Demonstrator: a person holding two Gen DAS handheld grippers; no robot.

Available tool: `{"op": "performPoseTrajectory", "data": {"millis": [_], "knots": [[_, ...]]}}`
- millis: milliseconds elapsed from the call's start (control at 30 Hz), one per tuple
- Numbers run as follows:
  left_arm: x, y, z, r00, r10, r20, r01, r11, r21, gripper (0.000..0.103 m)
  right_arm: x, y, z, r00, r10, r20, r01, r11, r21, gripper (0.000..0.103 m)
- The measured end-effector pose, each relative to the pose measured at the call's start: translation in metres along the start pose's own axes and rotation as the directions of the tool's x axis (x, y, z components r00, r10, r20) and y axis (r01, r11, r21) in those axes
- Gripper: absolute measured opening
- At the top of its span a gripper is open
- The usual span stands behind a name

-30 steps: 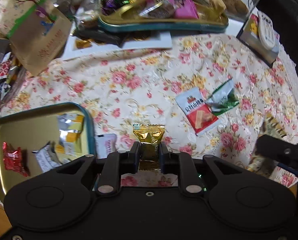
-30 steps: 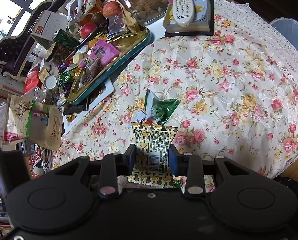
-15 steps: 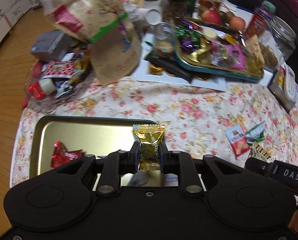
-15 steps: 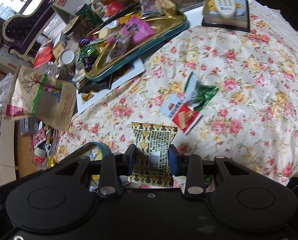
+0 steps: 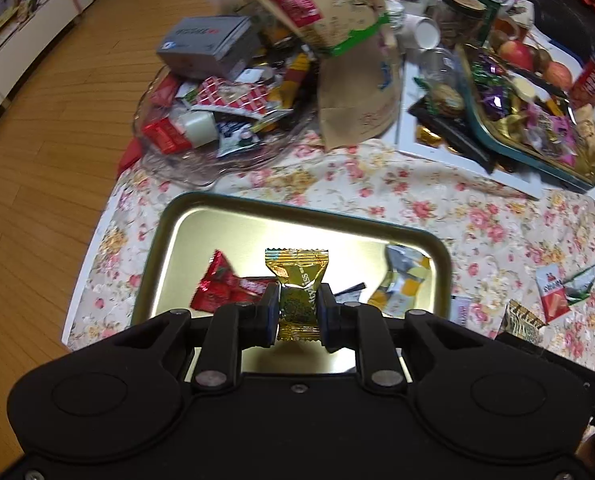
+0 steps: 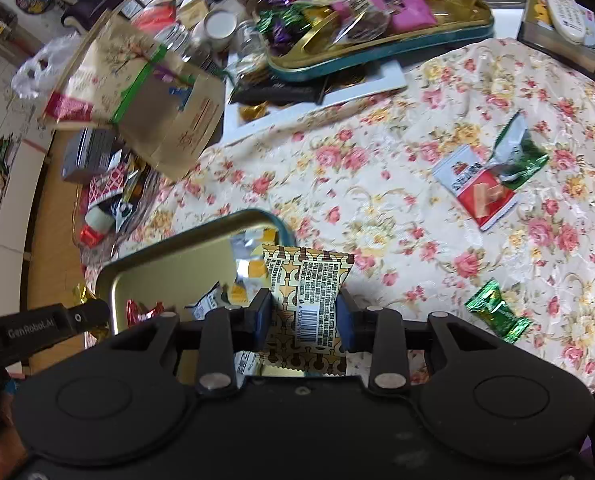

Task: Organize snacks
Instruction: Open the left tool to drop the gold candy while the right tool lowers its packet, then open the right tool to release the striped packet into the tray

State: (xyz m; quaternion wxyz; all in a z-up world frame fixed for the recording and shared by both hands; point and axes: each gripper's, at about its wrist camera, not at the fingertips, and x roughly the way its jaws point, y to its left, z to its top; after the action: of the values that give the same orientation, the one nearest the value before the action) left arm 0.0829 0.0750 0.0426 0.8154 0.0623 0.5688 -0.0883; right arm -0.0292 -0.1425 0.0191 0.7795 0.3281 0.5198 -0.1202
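1. Two snacks are in your grippers. Your left gripper (image 5: 297, 312) is pinched nearly closed on a gold-wrapped candy (image 5: 297, 280), which stands upright between the pads.
2. That candy hangs above the gold tray (image 5: 233, 220), whose teal rim sits on the floral tablecloth (image 5: 477, 216).
3. Inside the tray lie a red wrapper (image 5: 223, 284), just left of the candy, and a grey-and-yellow packet (image 5: 403, 280) near the right wall.
4. Your right gripper (image 6: 303, 318) is closed partway on a patterned brown-and-cream packet (image 6: 307, 284), barcode side facing the camera, with the pads pressing its two edges.
5. In the right wrist view that packet hangs over the tray's right rim (image 6: 273, 218), partly above the tray and partly above the cloth.
6. On the cloth, well apart from the tray, a red-and-white packet (image 6: 479, 190) touches a torn green-and-silver wrapper (image 6: 515, 152).
7. A small green candy (image 6: 497, 310) lies alone on the cloth, beside your right gripper.
8. Farther back a second tray (image 6: 377, 52) is piled with mixed sweets, and a brown paper bag (image 6: 145, 92) stands to its left.
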Motion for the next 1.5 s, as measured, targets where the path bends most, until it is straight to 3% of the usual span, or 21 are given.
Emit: {"op": "performPoseTrajectory", "data": {"millis": [267, 767, 900, 1133, 1500], "knots": [[0.002, 0.019, -0.001, 1.0, 0.003, -0.005, -0.003, 1.0, -0.03, 0.027, 0.01, 0.022, -0.01, 1.0, 0.008, -0.016, -0.009, 0.998, -0.059, 0.036], [-0.003, 0.025, 0.004, 0.998, -0.066, 0.005, 0.066, 0.995, -0.076, 0.029, 0.004, 0.027, -0.014, 0.999, 0.033, -0.012, -0.034, 0.996, -0.084, 0.036], [-0.007, 0.022, 0.004, 0.998, -0.061, 0.03, 0.063, 0.996, -0.063, 0.033, 0.002, 0.029, -0.014, 0.999, 0.041, -0.009, -0.042, 0.995, -0.09, 0.036], [0.003, 0.011, 0.001, 0.999, -0.049, -0.024, 0.048, 0.998, -0.031, 0.033, 0.003, 0.034, -0.02, 0.998, 0.051, -0.027, -0.054, 0.992, -0.117, 0.036], [0.003, -0.004, -0.004, 0.999, -0.048, -0.027, 0.049, 0.998, 0.047, 0.033, 0.008, 0.056, -0.039, 0.993, 0.102, -0.065, -0.113, 0.972, -0.207, 0.036]]}}
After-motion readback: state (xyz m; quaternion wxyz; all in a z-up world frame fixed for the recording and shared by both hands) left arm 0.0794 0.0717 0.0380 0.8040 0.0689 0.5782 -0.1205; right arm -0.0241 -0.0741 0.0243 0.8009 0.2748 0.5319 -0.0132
